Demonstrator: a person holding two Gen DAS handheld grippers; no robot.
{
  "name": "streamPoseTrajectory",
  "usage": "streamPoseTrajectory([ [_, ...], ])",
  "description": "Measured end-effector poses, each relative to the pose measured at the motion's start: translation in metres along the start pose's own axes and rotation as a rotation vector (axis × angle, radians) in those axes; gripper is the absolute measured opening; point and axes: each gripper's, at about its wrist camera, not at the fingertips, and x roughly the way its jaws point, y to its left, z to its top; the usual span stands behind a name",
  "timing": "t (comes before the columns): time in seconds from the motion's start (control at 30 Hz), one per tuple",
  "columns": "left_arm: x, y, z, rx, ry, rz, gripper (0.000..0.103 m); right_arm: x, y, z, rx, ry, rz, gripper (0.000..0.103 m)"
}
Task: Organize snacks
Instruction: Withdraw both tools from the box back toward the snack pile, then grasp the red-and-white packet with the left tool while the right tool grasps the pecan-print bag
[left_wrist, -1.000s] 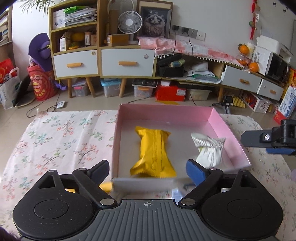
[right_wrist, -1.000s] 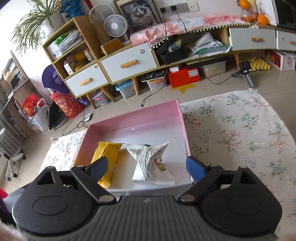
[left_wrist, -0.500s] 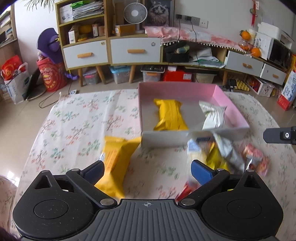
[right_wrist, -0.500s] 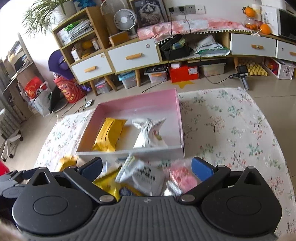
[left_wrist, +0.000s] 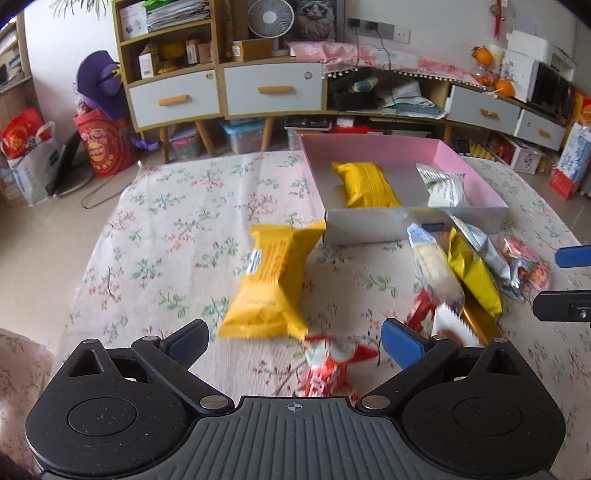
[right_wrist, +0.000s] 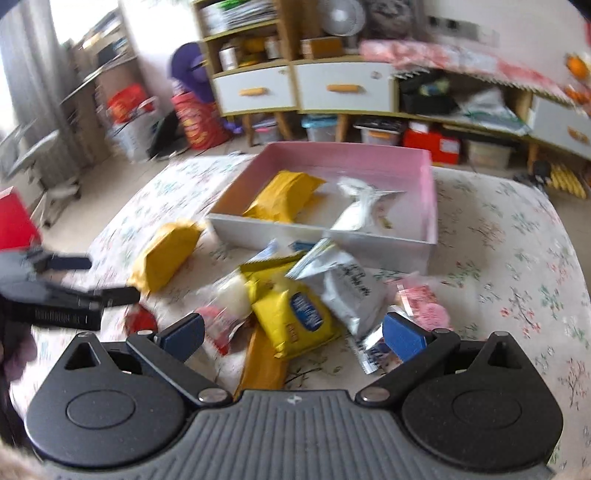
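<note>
Two snack packets (left_wrist: 364, 184) in pink box (left_wrist: 480, 173); one yellow packet (left_wrist: 271, 284) outside.

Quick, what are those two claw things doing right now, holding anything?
Left gripper: open, holding nothing.
Right gripper: open, holding nothing.

The desk (left_wrist: 177, 229) wears a cream cloth printed with small red and green blossoms. The box (left_wrist: 476, 214) is pink inside, white on its near wall, and holds a plain yellow packet (left_wrist: 369, 184) and a silver-white one (left_wrist: 445, 186). Outside lie a yellow packet with orange print (left_wrist: 273, 280), a red-and-white wrapper (left_wrist: 328, 369), and a yellow packet with a blue label (right_wrist: 295, 314). Both tools have blue pads on black arms
</note>
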Motion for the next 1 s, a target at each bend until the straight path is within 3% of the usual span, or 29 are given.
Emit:
streamPoseTrajectory([
  [0.33,0.009,0.015,-0.043,0.003,-0.035,-0.14,0.099,0.004,0.035,-0.023,-0.149,-0.031,0.132,0.103],
  [0.57,0.011,0.016,-0.054,0.026,-0.066,-0.216,0.093,0.014,0.057,-0.039,-0.275,-0.019,0.174,0.103],
  [0.67,0.014,0.015,-0.054,0.037,-0.064,-0.223,0.086,0.019,0.064,-0.041,-0.305,-0.01,0.185,0.102],
  [0.83,0.021,0.018,-0.052,0.007,-0.043,-0.231,0.063,0.024,0.075,-0.046,-0.342,0.006,0.187,0.102],
  [1.0,0.023,0.018,-0.052,-0.01,-0.029,-0.229,0.049,0.03,0.081,-0.045,-0.359,0.021,0.17,0.098],
])
